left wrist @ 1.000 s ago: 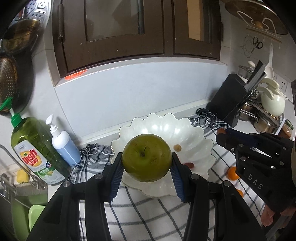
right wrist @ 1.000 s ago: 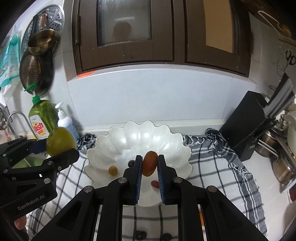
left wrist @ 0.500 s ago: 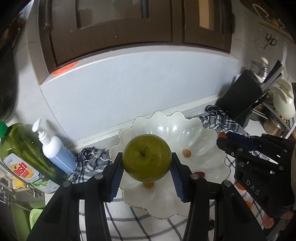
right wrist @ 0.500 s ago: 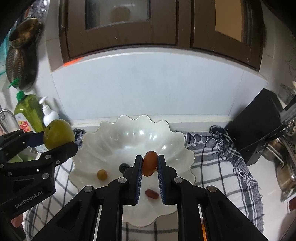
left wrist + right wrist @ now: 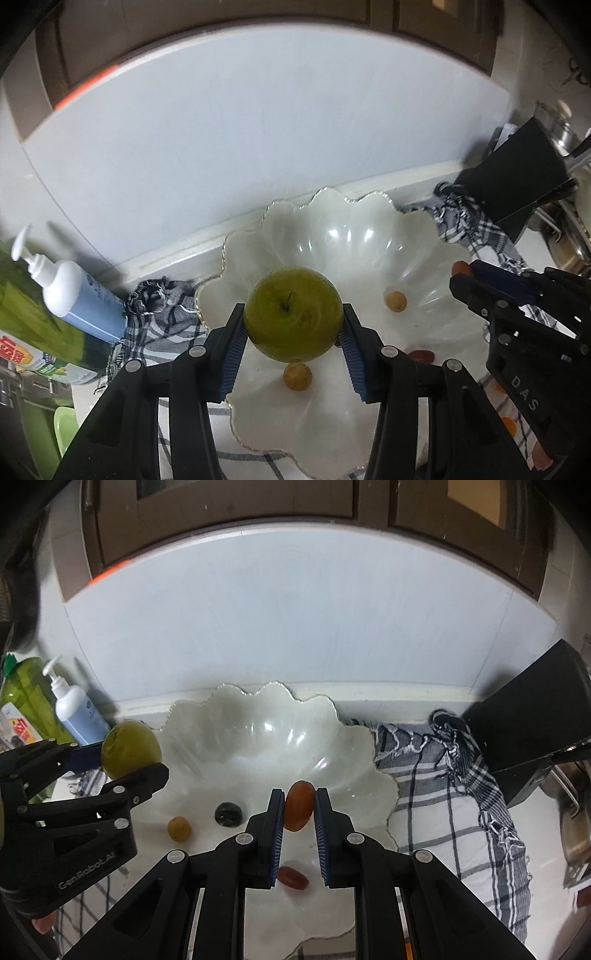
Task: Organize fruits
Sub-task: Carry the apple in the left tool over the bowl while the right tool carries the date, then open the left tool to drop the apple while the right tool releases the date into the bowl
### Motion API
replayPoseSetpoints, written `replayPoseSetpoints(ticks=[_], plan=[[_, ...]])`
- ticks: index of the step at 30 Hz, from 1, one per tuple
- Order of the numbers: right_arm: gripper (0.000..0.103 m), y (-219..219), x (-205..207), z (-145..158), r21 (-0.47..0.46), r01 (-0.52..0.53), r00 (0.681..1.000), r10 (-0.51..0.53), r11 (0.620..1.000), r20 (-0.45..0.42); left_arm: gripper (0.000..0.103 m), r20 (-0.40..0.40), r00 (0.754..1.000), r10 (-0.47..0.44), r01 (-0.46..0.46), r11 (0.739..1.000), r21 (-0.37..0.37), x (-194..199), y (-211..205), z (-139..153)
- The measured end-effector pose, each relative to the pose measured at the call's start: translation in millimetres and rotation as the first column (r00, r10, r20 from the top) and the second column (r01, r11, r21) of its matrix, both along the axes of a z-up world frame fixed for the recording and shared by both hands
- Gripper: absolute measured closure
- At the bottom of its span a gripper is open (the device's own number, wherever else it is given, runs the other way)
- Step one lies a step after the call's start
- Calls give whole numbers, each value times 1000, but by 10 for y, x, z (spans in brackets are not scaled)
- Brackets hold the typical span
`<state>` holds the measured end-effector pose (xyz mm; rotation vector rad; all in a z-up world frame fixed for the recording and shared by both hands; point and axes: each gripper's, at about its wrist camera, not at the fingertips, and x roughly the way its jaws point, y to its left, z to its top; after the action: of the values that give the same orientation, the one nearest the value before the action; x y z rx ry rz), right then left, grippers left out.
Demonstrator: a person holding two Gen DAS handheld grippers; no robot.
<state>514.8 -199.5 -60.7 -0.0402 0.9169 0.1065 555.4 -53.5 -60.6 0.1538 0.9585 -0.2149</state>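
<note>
My left gripper (image 5: 293,325) is shut on a green apple (image 5: 293,314) and holds it above the left part of a white scalloped bowl (image 5: 354,236). The apple also shows in the right wrist view (image 5: 131,749). My right gripper (image 5: 299,810) is shut on a small orange-red fruit (image 5: 298,808) above the bowl (image 5: 266,731). In the bowl lie a yellow fruit (image 5: 179,828), a dark fruit (image 5: 229,814) and a red fruit (image 5: 293,877). The left wrist view shows two yellow fruits (image 5: 297,375) (image 5: 396,301) and the red one (image 5: 421,355).
The bowl sits on a checked cloth (image 5: 450,812). A soap pump bottle (image 5: 70,291) and a green dish-soap bottle (image 5: 33,332) stand at the left. A black knife block (image 5: 532,734) stands at the right. Small orange fruits (image 5: 509,426) lie on the cloth.
Both grippers have moved forward and lower over the bowl, each still holding its fruit. The bowl now fills more of both views.
</note>
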Motion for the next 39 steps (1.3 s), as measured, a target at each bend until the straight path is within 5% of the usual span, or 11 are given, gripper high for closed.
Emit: replayPoseSetpoints(ticks=[10,14,18,23,39], plan=[[85,-9,172,-188,4,-7,997,8,1000,-77,54,-81,997,19,-19,1000,9,208,1,-233],[83,-23,182,-222,2,-1,995,2,1000,-97,37,-43,998,38,-37,999,37,175,11,-189],[78,-84,128,-210,16,16,994,-15,1000,-106,35,-7,999,49,-48,997,58,82,45,-73],[62,-149,-55,-63,4,34,998,-34,999,-55,31,53,997,51,-55,995,85,-123,74,97],[55,-264,-899,588,20,61,990,-63,998,126,28,232,973,-14,-4,997,76,-1051,77,703]])
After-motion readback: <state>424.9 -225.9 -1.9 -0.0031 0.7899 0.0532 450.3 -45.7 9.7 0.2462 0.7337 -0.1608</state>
